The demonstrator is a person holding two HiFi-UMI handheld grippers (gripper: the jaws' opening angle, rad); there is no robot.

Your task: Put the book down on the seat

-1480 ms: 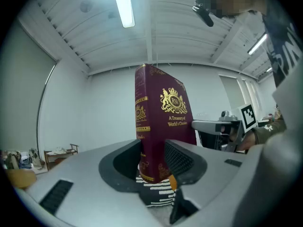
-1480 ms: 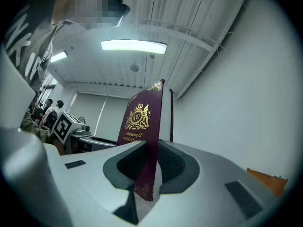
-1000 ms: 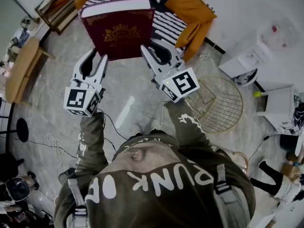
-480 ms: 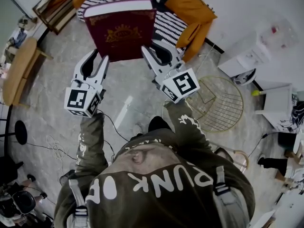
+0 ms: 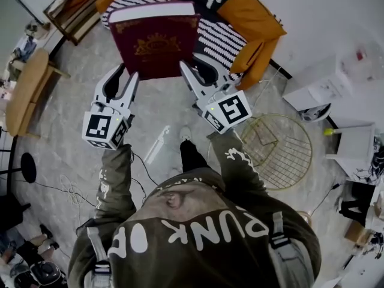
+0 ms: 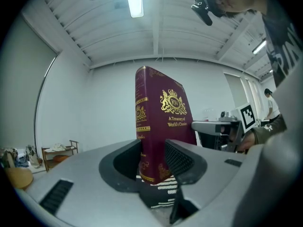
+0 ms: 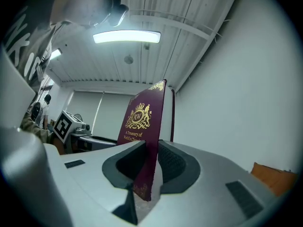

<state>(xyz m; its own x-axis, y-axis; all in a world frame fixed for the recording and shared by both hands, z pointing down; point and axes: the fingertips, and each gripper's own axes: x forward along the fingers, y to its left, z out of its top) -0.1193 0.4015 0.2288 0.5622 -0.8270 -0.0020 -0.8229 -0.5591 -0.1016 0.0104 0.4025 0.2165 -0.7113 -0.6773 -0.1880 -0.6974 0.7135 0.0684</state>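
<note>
A thick maroon book (image 5: pixel 157 41) with gold print hangs cover up between both grippers, above the floor in front of the seat. The seat is an orange armchair (image 5: pixel 255 23) with black-and-white striped cushions (image 5: pixel 219 38). My left gripper (image 5: pixel 126 75) is shut on the book's near left corner; in the left gripper view the spine (image 6: pixel 150 126) stands between the pads. My right gripper (image 5: pixel 197 65) grips the near right corner; in the right gripper view the cover's edge (image 7: pixel 144 141) sits between its pads.
A wooden low table (image 5: pixel 24 89) and a wooden shelf (image 5: pixel 72 8) stand at the left. A gold wire round table (image 5: pixel 279 149) and white boxes (image 5: pixel 318 89) are at the right. Cables (image 5: pixel 72 188) lie on the marble floor. The person's foot (image 5: pixel 186 140) is below the grippers.
The person has stepped forward; a leg and foot now show below the grippers. The book stays gripped at both near corners, and the armchair has shifted slightly right in the view.
</note>
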